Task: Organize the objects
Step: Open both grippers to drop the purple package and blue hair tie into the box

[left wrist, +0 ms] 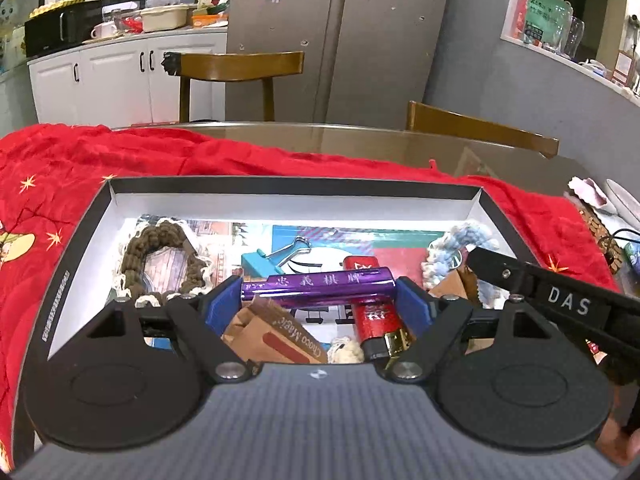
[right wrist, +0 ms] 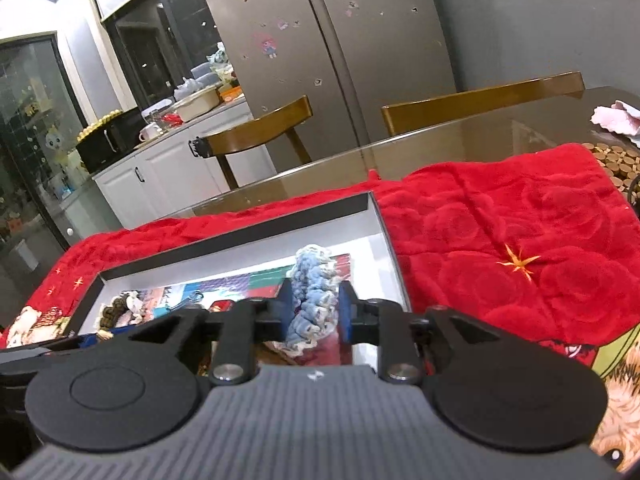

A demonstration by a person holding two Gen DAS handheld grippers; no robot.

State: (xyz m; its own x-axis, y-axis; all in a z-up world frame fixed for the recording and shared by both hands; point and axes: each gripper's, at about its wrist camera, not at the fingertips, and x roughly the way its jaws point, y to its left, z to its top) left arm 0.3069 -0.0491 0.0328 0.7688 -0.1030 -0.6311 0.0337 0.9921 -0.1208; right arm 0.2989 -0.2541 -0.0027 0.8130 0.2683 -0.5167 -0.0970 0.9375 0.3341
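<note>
Two crocheted rings (left wrist: pixel 160 256), glossy purple tube (left wrist: pixel 320 286) btwn left tool (left wrist: pixel 316 300) pads.

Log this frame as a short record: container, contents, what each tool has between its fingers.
container: open box on red cloth
contents: brown crochet ring, teal binder clip, red lighter, brown packet
left tool: purple lighter spans its fingers, held endwise
right tool: blue crochet piece between fingers; grip unclear

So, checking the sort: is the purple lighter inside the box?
Yes, the purple metallic lighter sits inside the black-rimmed cardboard box, between the left gripper's fingers.
</note>
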